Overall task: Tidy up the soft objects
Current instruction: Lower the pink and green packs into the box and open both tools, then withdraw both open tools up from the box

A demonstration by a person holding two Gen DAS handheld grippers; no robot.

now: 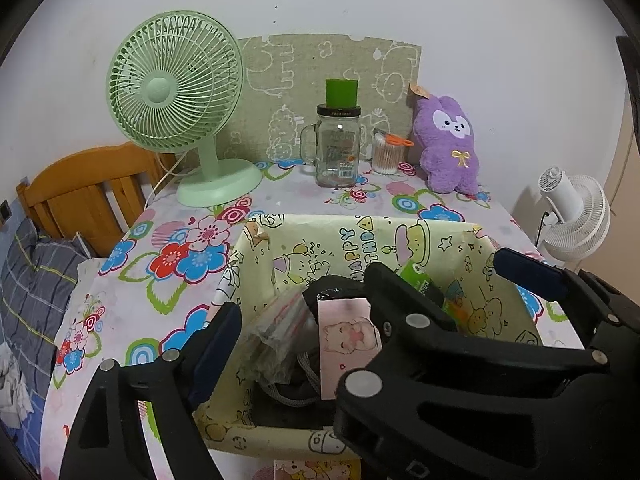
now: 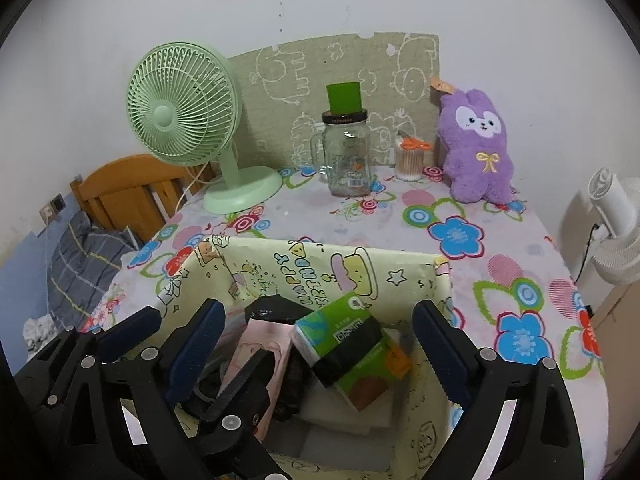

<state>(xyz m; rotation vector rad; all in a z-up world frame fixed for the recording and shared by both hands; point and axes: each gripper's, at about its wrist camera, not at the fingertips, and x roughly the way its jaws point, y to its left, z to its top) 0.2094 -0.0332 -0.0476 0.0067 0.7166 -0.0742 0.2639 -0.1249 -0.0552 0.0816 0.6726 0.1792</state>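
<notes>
Both grippers hover over the pale yellow cartoon-printed paper-lined box (image 2: 400,276), which serves as the landmark here. The left gripper (image 1: 394,304) has its jaws spread wide and empty above the box's left half; the right gripper (image 2: 320,332) is likewise wide open and holding nothing, straddling the box's middle.

Inside the box lie a green-and-black soft tissue pack (image 2: 352,348), a pink card with a cartoon face (image 1: 348,340), a crinkled clear zip bag (image 1: 276,336) and some dark items I cannot identify.

Well behind the box, at the back right of the floral-clothed surface (image 2: 520,264), the purple plush rabbit with a yellow bow (image 2: 476,148) leans upright against the wall. It is probably the soft thing to collect: light, squashy, not slippery (the pile should grip well). I would pinch its belly or one ear.

Behind the box, left of the plush, stand a small cup of cotton swabs (image 2: 409,162) with orange scissors on top and a glass handled jar with a green cap (image 2: 347,152), both fragile or tippable during a reach. The mint-green desk fan (image 2: 192,120) stands far back left, out of the way.
</notes>
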